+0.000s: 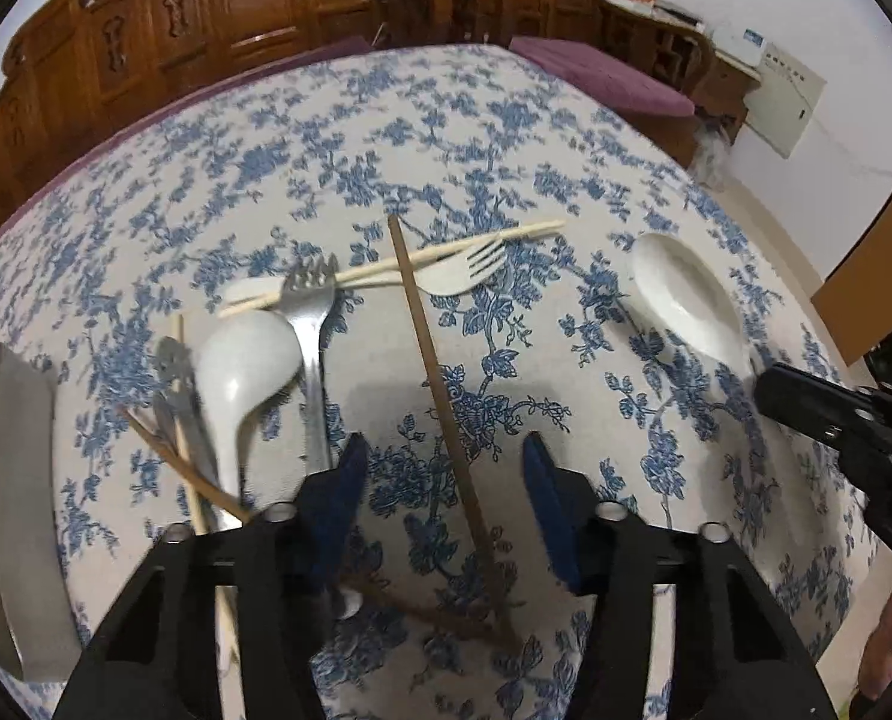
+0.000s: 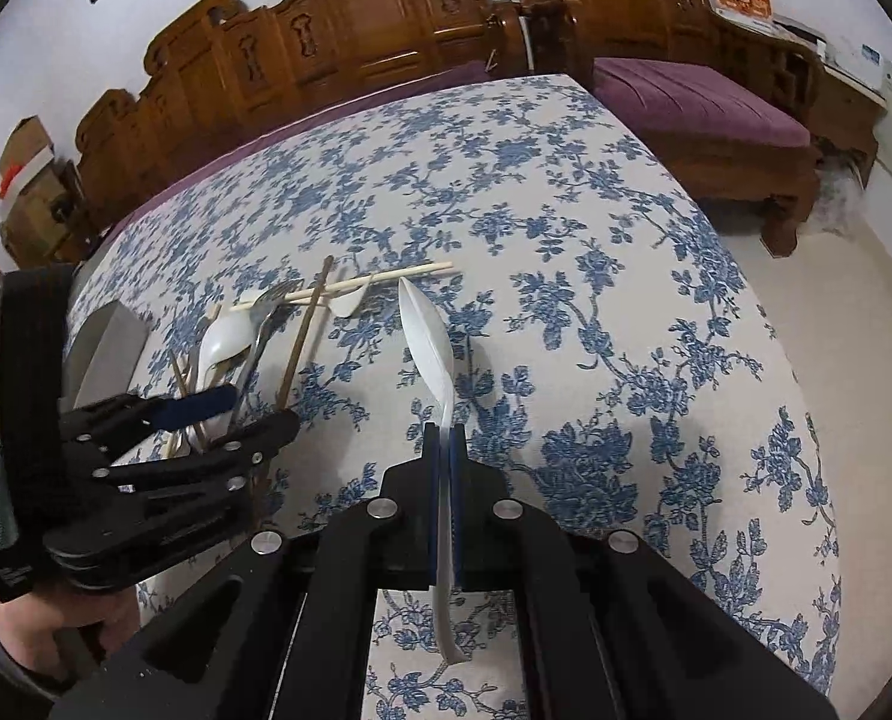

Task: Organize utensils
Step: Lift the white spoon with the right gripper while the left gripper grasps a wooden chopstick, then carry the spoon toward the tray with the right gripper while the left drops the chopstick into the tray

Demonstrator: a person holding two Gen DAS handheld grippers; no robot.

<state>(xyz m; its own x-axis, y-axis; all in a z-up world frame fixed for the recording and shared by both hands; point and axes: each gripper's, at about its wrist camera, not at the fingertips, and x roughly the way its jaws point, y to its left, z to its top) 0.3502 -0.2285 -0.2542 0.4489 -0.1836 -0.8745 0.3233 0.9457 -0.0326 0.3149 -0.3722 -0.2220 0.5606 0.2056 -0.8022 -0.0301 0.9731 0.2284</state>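
White spoon (image 2: 431, 342) clamped, R fingers (image 2: 429, 456).

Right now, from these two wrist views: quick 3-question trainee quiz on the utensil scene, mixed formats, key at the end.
1. True or false: the right gripper has its jaws shut on the handle of a white spoon.
2. Multiple choice: what lies between the open jaws of the left gripper?
A. a metal fork
B. a dark brown chopstick
C. a ladle
3. Fill in: the pale chopsticks lie across a white plastic ____.

Key
1. True.
2. B, the dark brown chopstick; the metal fork lies to the left of the jaws.
3. fork.
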